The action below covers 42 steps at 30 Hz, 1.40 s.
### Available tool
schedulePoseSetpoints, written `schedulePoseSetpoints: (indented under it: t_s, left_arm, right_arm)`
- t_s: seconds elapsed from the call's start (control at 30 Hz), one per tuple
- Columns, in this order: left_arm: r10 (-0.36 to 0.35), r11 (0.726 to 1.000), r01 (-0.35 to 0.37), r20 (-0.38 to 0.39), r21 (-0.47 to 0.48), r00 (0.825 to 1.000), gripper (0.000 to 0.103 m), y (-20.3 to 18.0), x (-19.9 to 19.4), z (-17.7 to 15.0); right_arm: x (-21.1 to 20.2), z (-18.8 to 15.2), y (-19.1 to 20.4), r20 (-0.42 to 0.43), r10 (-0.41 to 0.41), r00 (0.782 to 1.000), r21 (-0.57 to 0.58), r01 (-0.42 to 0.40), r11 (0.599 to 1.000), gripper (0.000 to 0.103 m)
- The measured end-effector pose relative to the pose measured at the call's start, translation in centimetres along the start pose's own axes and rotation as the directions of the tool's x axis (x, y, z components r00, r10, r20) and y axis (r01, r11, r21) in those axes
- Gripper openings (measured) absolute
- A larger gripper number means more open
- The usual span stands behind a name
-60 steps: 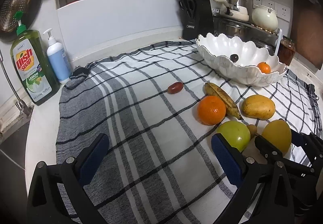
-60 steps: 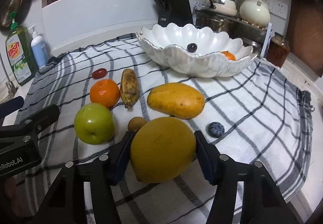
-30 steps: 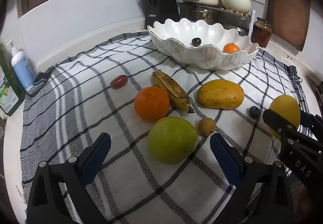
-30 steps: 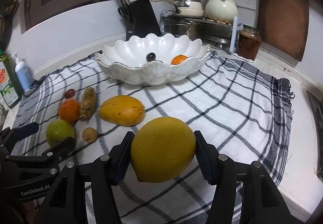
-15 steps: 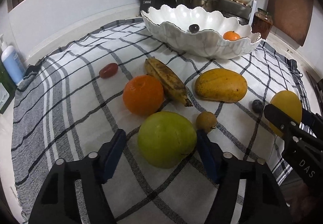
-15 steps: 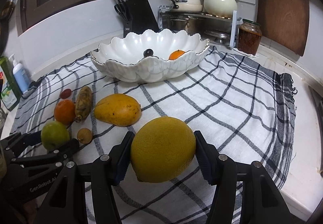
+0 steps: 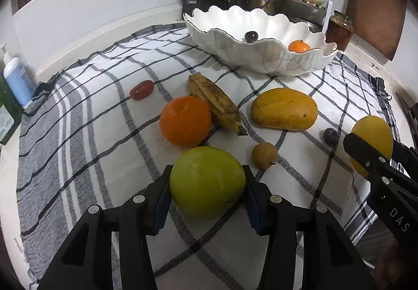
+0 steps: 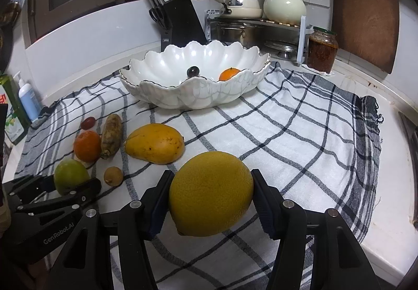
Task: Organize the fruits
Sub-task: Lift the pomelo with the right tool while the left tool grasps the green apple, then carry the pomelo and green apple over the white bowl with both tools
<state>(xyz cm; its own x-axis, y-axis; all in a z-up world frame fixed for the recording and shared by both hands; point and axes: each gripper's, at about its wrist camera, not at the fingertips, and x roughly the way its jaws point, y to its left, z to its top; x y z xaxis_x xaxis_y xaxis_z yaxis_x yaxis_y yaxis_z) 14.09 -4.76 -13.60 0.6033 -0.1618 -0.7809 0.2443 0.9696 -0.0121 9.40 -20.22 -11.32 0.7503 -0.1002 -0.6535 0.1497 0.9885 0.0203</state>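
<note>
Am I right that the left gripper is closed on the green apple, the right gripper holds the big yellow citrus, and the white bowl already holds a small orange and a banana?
Not quite: the white bowl holds a small orange and a dark grape, as the right wrist view shows. The banana lies on the cloth. The left gripper on the green apple and the right gripper on the yellow citrus are as you said.

green apple (image 7: 207,183) between jaws, checked cloth (image 7: 104,133)
</note>
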Motion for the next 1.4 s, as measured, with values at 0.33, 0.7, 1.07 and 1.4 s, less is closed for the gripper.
schedulePoseSetpoints:
  t_s: [0.33,0.7,1.07,1.4]
  left_arm:
    - [-0.010,1.000,0.010,0.033,0.004,0.999,0.049,-0.5,-2.1,1.0]
    - [-0.044,0.998,0.040,0.101,0.043,0.994,0.049,-2.5,-4.0,4.3]
    - [-0.068,0.995,0.055,0.182,0.078,0.981,0.049,-3.7,-4.4,10.1]
    - [-0.056,0.996,0.039,0.211,0.086,0.976,0.049,-3.1,-2.0,14.3]
  right_arm:
    - [-1.7,0.8,-0.6,0.039,-0.001,0.999,0.011,0.001,1.000,0.059]
    - [-3.2,3.0,-2.4,0.096,-0.034,0.995,0.019,0.032,0.999,0.059]
    - [-2.6,7.7,-3.6,0.153,-0.062,0.986,-0.004,0.063,0.998,0.059]
    - [0.7,11.9,-3.3,0.142,-0.048,0.989,-0.017,0.051,0.999,0.059]
